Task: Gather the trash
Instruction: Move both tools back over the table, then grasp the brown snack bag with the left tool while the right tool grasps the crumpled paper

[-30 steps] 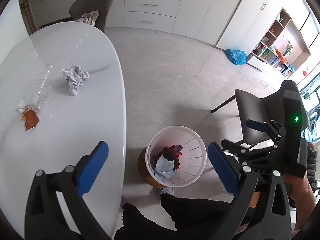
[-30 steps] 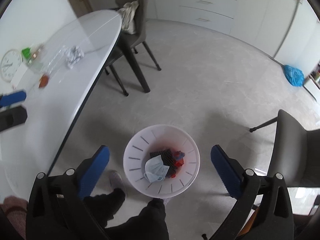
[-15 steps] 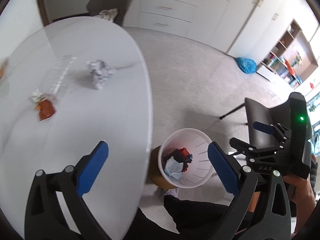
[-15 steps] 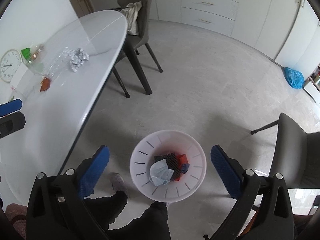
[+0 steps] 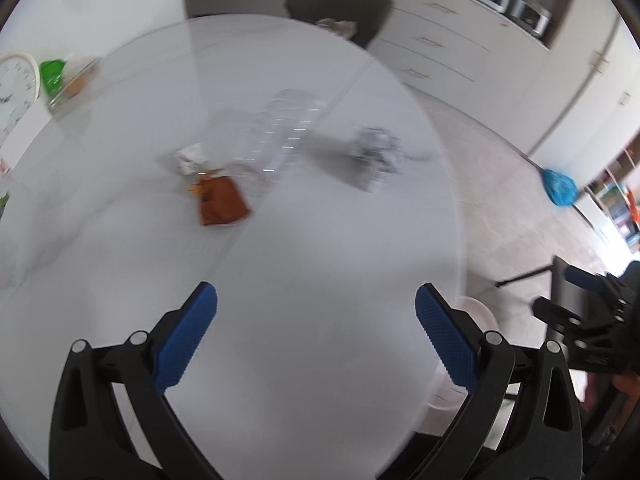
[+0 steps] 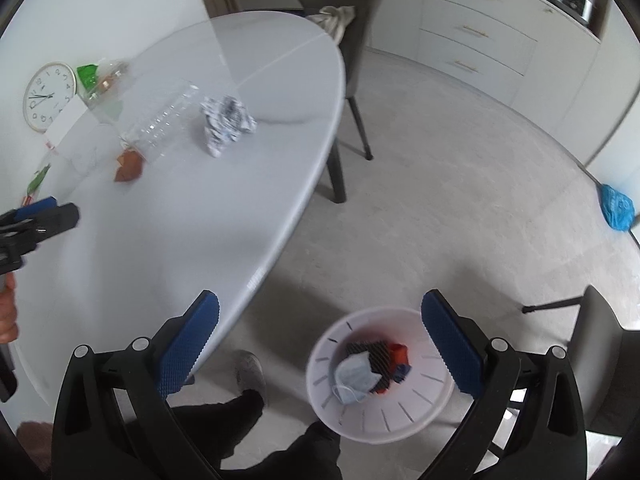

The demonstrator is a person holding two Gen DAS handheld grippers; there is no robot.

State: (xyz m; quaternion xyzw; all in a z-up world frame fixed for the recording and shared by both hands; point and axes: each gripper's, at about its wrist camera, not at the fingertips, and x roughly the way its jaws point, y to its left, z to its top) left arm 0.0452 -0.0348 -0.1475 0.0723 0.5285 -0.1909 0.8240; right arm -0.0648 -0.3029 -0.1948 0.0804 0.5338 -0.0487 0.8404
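Note:
On the white oval table (image 5: 304,264) lie a crumpled paper ball (image 5: 376,152), a clear plastic bottle (image 5: 280,128) and an orange-brown wrapper (image 5: 220,202). All three also show in the right wrist view: paper ball (image 6: 226,122), bottle (image 6: 160,124), wrapper (image 6: 128,166). My left gripper (image 5: 316,340) is open and empty above the table, short of the trash. My right gripper (image 6: 320,344) is open and empty above the floor, over the white bin (image 6: 384,412), which holds a face mask (image 6: 354,376) and dark and red scraps.
A wall clock (image 6: 50,96) and green items (image 6: 88,74) stand at the table's far left. A dark chair (image 6: 344,8) with a cloth on it is behind the table. A second chair (image 6: 600,344) is at the right. A blue bag (image 6: 618,208) lies on the floor.
My left gripper has swung left from over the bin to over the table, facing the trash. My right gripper has shifted left, so the bin now sits under its right finger.

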